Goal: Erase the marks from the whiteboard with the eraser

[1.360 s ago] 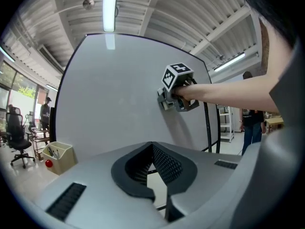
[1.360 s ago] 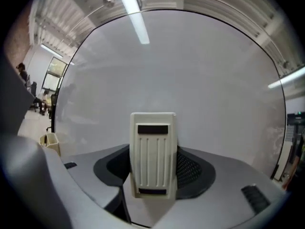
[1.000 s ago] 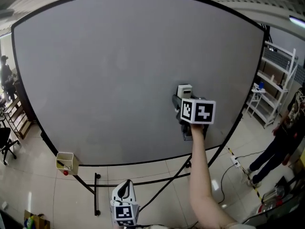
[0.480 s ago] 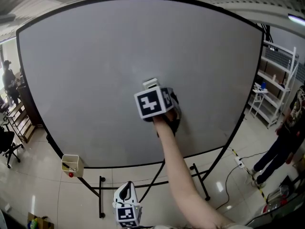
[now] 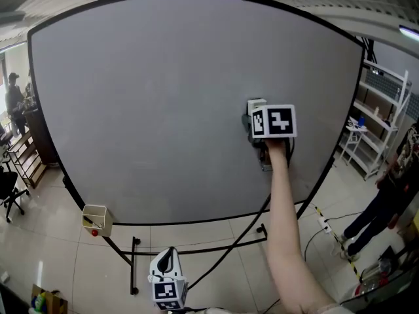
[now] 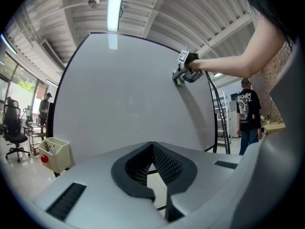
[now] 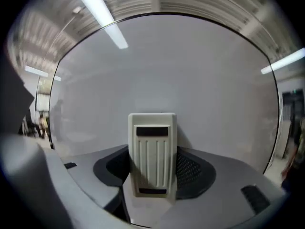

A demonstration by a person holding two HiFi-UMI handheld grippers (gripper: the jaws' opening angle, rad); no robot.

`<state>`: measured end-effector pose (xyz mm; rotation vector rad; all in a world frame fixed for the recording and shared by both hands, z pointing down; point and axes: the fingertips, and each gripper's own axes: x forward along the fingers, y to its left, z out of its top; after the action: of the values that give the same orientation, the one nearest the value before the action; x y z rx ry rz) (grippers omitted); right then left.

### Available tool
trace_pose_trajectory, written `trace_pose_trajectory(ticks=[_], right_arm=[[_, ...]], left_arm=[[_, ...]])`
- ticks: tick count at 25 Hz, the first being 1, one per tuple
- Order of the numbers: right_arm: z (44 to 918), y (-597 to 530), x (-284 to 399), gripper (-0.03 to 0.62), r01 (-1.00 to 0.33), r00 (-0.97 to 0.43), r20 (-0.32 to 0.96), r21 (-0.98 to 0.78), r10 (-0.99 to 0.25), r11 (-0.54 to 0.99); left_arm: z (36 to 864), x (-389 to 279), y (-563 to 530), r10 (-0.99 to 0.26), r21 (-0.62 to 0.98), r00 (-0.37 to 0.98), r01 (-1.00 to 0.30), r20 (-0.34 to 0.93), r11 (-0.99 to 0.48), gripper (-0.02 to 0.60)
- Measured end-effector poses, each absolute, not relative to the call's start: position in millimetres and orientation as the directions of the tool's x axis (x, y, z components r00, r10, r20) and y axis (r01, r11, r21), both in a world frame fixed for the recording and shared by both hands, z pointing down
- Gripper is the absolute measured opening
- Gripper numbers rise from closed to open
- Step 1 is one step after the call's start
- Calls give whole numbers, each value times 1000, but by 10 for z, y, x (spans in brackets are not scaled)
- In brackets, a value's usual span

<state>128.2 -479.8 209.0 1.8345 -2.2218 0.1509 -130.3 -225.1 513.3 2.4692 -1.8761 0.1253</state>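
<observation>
Right gripper view, right gripper (image 7: pixel 152 163) clamping cream ribbed eraser (image 7: pixel 152 149) against grey whiteboard (image 7: pixel 171 66), left gripper (image 6: pixel 153 168) closed, empty

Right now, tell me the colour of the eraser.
Cream-white eraser, with dark strips at top and bottom; clearest in the right gripper view.

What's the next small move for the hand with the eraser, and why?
Probably a short sweep leftward along the whiteboard. The right gripper is shut on the eraser, which sits at the board's right side, so most of the surface lies to its left. I can't make out distinct marks, so there is no exact target.
</observation>
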Motion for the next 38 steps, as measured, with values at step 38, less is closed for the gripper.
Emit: trace_pose_trajectory(ticks=[38], right_arm=[[4070,-3171,866,279,-907,-413,124,-153,-902,393]], left_arm=[[5261,-945,-1549,-942,-40,312,-947,119,-319,3]])
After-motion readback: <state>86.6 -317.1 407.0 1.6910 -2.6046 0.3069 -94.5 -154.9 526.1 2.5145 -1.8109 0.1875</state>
